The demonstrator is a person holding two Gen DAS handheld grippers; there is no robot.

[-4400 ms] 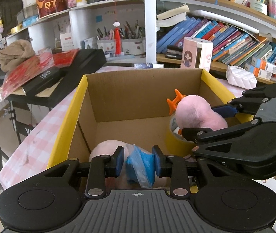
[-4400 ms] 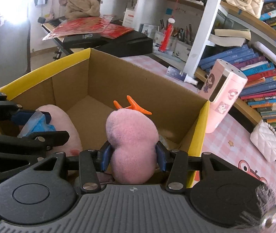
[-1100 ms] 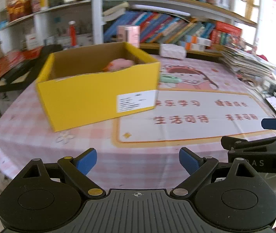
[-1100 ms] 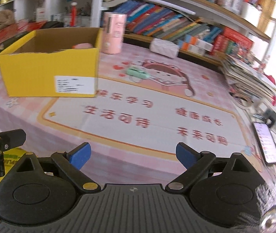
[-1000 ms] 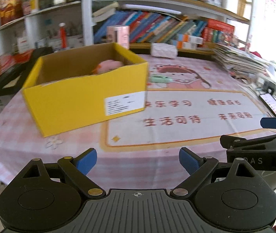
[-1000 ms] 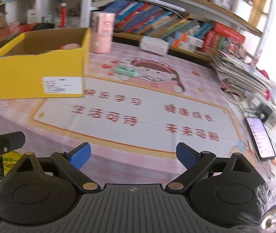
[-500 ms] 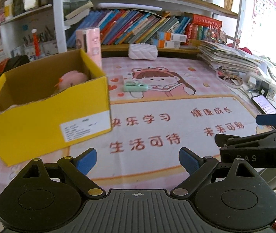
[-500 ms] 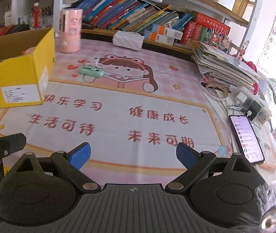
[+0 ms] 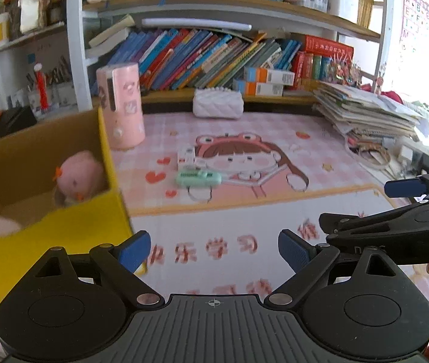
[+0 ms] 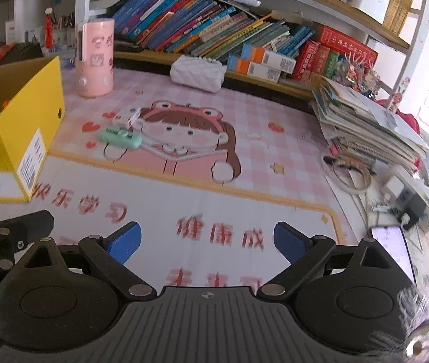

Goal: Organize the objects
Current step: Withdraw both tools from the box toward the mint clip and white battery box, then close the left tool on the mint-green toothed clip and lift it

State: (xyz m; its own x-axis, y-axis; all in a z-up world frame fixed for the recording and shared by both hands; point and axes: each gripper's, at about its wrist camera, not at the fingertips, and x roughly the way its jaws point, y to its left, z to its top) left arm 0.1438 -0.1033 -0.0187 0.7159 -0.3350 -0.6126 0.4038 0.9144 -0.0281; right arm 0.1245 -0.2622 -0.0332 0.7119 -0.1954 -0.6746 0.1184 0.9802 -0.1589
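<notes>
Leftmost, the yellow box [image 9: 48, 236] holds a pink plush [image 9: 78, 175], seen only from the left wrist. Beyond it, a mint-green case [image 10: 120, 137] lies flat on the mat [image 10: 229, 211], long axis running left-right. Both left gripper [image 9: 213, 246] and right gripper [image 10: 206, 240] gape wide, empty.

Both wrist cameras look forward and downward over the table, sharing the yellow box [image 9: 48, 236] and green case [image 10: 119, 137]
</notes>
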